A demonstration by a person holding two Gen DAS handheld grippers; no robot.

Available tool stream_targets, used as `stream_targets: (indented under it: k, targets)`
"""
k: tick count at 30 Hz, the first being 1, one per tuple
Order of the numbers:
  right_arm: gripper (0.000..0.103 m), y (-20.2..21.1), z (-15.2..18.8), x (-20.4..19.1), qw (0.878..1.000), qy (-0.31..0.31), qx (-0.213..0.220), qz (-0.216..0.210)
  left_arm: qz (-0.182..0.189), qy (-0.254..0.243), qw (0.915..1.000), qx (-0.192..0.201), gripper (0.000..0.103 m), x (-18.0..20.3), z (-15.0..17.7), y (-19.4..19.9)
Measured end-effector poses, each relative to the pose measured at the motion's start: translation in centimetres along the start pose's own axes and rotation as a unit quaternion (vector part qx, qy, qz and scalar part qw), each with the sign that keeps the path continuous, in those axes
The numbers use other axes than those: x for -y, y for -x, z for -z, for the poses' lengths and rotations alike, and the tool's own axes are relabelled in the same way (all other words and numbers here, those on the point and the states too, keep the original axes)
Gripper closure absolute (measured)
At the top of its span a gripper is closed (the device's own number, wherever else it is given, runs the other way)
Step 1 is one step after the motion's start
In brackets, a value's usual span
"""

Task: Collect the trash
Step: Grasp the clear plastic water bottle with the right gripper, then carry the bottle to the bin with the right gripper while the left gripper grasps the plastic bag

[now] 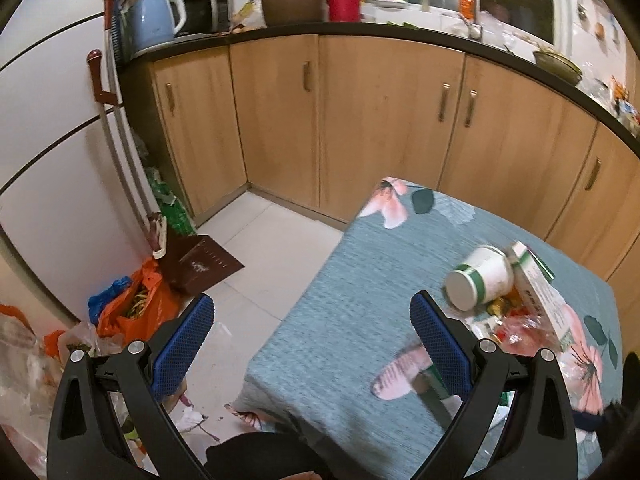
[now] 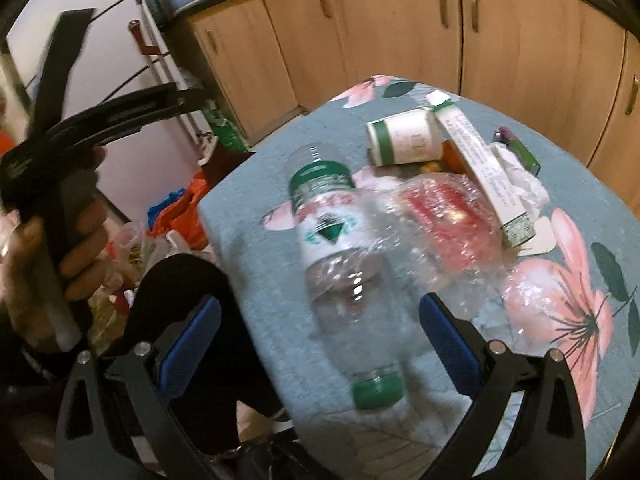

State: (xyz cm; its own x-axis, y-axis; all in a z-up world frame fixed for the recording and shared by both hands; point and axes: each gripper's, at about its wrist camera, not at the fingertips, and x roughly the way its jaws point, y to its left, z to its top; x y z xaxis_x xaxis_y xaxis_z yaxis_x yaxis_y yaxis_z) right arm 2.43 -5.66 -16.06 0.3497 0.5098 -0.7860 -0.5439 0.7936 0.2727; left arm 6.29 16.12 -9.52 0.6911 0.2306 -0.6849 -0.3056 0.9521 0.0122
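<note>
A clear plastic bottle (image 2: 344,264) with a green cap and green label lies on the flowered blue table (image 2: 256,280), between the open fingers of my right gripper (image 2: 320,320); I cannot tell whether the pads touch it. Beyond it lie a paper cup (image 2: 404,140), a long white box (image 2: 480,164), crumpled clear and red plastic (image 2: 444,208) and a small green item (image 2: 520,152). My left gripper (image 1: 312,332) is open and empty over the table's left edge (image 1: 304,320). The cup (image 1: 480,276) and box (image 1: 540,292) lie to its right.
On the floor left of the table lie an orange bag (image 1: 140,308) with scraps, clear bags (image 1: 24,360) and a brown dustpan-like box (image 1: 200,264). A white fridge (image 1: 48,160) stands at the left and wooden cabinets (image 1: 360,120) behind. My left hand holding its gripper (image 2: 60,184) shows in the right wrist view.
</note>
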Motion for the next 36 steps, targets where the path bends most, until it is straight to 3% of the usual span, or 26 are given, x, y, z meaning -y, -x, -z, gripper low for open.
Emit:
stream_targets:
  k: [7, 9, 10, 11, 19, 21, 22, 24, 25, 27, 28, 31, 36]
  targets:
    - [0.005, -4.2, -0.4, 0.7, 0.998, 0.025, -0.049, 0.028, 0.002, 0.001, 0.9999, -0.012, 0.008, -0.2, 0.2, -0.9]
    - [0.025, -5.3, 0.2, 1.0, 0.996, 0.033, -0.065, 0.041, -0.002, 0.000, 0.9999, -0.010, 0.008, -0.1, 0.2, -0.9]
    - [0.040, -5.8, 0.2, 1.4, 0.996, 0.026, -0.074, 0.034, -0.003, 0.000, 0.9999, -0.010, 0.008, -0.1, 0.2, -1.0]
    - [0.045, -6.0, 0.3, 1.6, 0.997, 0.017, -0.074, 0.026, -0.007, 0.001, 0.9999, -0.009, 0.008, -0.1, 0.1, -1.1]
    - [0.047, -5.3, 1.3, 2.7, 0.998, 0.012, -0.064, 0.005, -0.018, -0.012, 0.9997, -0.013, 0.008, 0.8, -0.9, -2.8]
    - [0.047, -4.9, 1.9, 2.7, 0.998, 0.008, -0.057, 0.002, -0.005, -0.047, 0.9989, 0.004, 0.008, 2.2, -1.8, -2.5]
    - [0.047, -4.7, 2.2, 2.9, 0.999, 0.005, -0.053, 0.001, 0.013, -0.093, 0.9955, 0.014, 0.008, 4.1, -2.3, -2.2]
    - [0.047, -4.2, 2.8, 2.8, 0.999, 0.005, -0.046, 0.001, 0.057, -0.184, 0.9810, 0.023, 0.008, 7.6, -2.5, -1.7]
    - [0.047, -4.0, 3.1, 2.6, 0.999, 0.007, -0.043, 0.004, 0.098, -0.239, 0.9658, 0.021, 0.008, 9.9, -2.3, -1.6]
    - [0.047, -3.8, 3.4, 2.5, 0.999, 0.005, -0.040, 0.002, 0.174, -0.332, 0.9270, -0.007, 0.008, 13.5, -1.3, -2.1]
    - [0.047, -3.6, 3.7, 2.4, 0.999, 0.005, -0.037, 0.004, 0.209, -0.378, 0.9013, -0.027, 0.008, 15.5, -0.4, -2.6]
    - [0.047, -3.2, 3.9, 2.4, 1.000, -0.001, -0.028, 0.005, 0.250, -0.450, 0.8549, -0.062, 0.008, 18.9, 1.9, -4.2]
    - [0.047, -2.4, 4.5, 3.4, 1.000, -0.006, -0.018, 0.000, 0.267, -0.456, 0.8351, -0.152, 0.008, 20.6, 3.2, -7.7]
